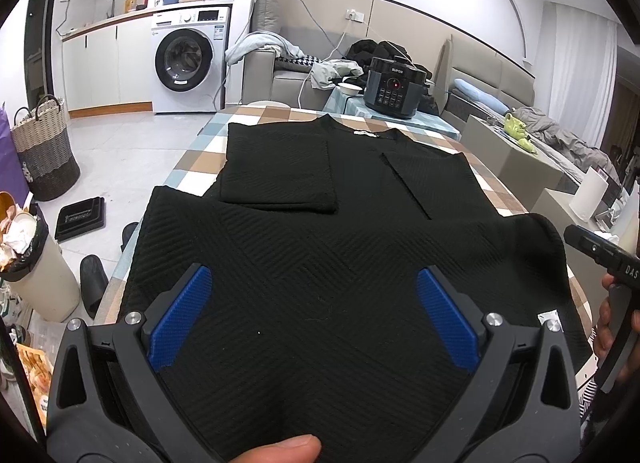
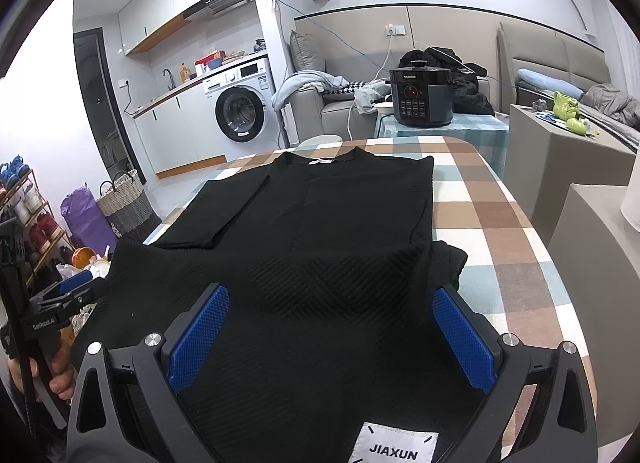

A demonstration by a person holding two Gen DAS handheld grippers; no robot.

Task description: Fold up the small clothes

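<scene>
Checked cloth in brown, white and pale blue squares covers your table (image 2: 500,223), and the black knit top with a herringbone weave (image 1: 320,191) lies flat on it, collar toward the far edge, both sleeves folded in over the body, hem end lifted toward you at the near edge. Your left gripper (image 1: 314,317) has its blue-padded fingers spread wide, the raised hem lying between them; whether they pinch it you cannot tell. Your right gripper (image 2: 330,337) stands equally wide over the hem by a white "JIAXUN" label (image 2: 394,447); its grip is also unclear. Beyond the far edge a dark electric pressure cooker (image 2: 422,97) sits on a small side table. A white front-loading washing machine (image 1: 190,63) stands under the kitchen counter, a woven laundry basket (image 1: 44,151) on the tiled floor.
</scene>
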